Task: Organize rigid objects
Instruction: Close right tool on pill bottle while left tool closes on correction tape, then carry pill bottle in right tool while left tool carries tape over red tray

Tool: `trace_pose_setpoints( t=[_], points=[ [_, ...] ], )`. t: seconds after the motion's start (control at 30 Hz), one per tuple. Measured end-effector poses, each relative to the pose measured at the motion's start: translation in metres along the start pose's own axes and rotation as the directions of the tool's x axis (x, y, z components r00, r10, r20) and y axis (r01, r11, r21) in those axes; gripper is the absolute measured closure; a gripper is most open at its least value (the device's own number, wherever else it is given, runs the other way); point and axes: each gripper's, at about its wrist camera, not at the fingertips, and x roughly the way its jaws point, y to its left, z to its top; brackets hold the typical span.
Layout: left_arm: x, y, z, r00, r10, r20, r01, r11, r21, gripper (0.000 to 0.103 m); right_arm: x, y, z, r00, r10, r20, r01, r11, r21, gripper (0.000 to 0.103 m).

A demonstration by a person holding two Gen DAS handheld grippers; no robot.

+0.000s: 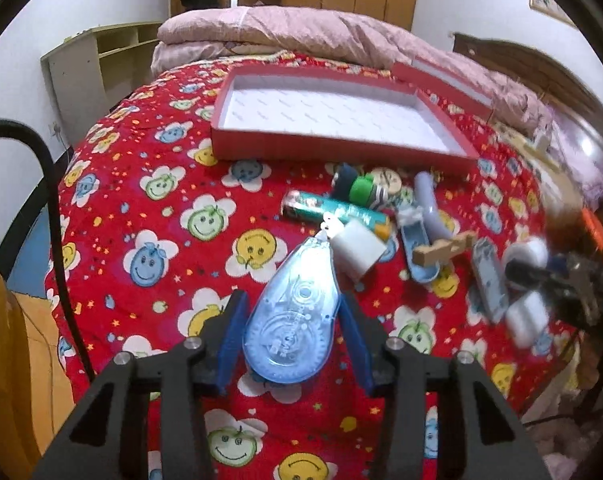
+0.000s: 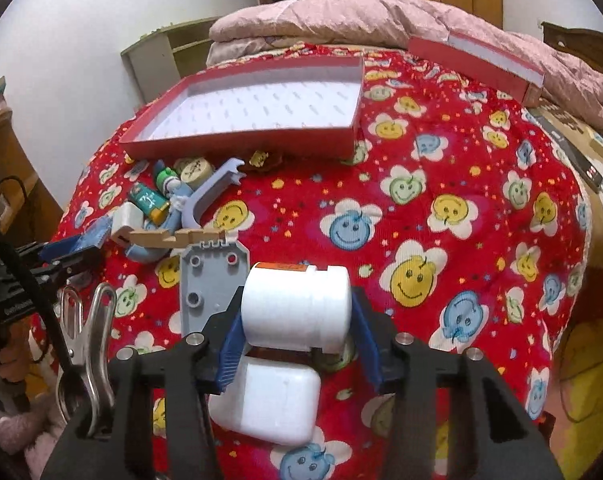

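Observation:
My left gripper [image 1: 292,312] is shut on a blue correction tape dispenser [image 1: 291,320], held above the red smiley bedspread. My right gripper [image 2: 297,308] is shut on a white plastic bottle [image 2: 297,308], lying sideways between the blue pads. An open red box [image 1: 333,116] with a white inside lies further back on the bed; it also shows in the right wrist view [image 2: 257,112]. In front of it lies a pile of small objects: a teal tube [image 1: 333,210], a green-capped figure [image 1: 361,188], a wooden clip [image 1: 441,250] and a grey curved piece [image 2: 205,200].
A white rectangular block [image 2: 269,396] lies under my right gripper, a grey plate [image 2: 211,284] to its left, a metal clip [image 2: 89,336] at the far left. The red box lid [image 2: 477,64] leans on a pink quilt [image 2: 381,16] at the back. Shelves stand left.

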Motion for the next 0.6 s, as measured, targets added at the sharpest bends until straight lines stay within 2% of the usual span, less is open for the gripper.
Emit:
trace_pose_setpoints(
  t=[0.2, 0.43, 0.6],
  points=[
    [-0.012, 0.003, 0.010, 0.998, 0.011, 0.055, -0.008, 0.999, -0.052, 0.054, -0.009, 0.002, 0.002, 0.999, 0.005, 0.042, -0.005, 1.000, -0.017, 0.054],
    [-0.011, 0.000, 0.029, 0.998, 0.008, 0.063, -0.005, 0.999, -0.051, 0.054, -0.010, 0.002, 0.015, 0.999, 0.021, 0.048, -0.020, 1.000, -0.021, 0.054],
    [-0.011, -0.005, 0.044, 0.997, 0.003, 0.078, 0.000, 0.999, -0.038, 0.054, -0.017, 0.009, 0.033, 0.997, 0.023, 0.075, -0.018, 0.998, -0.067, 0.054]
  ],
)
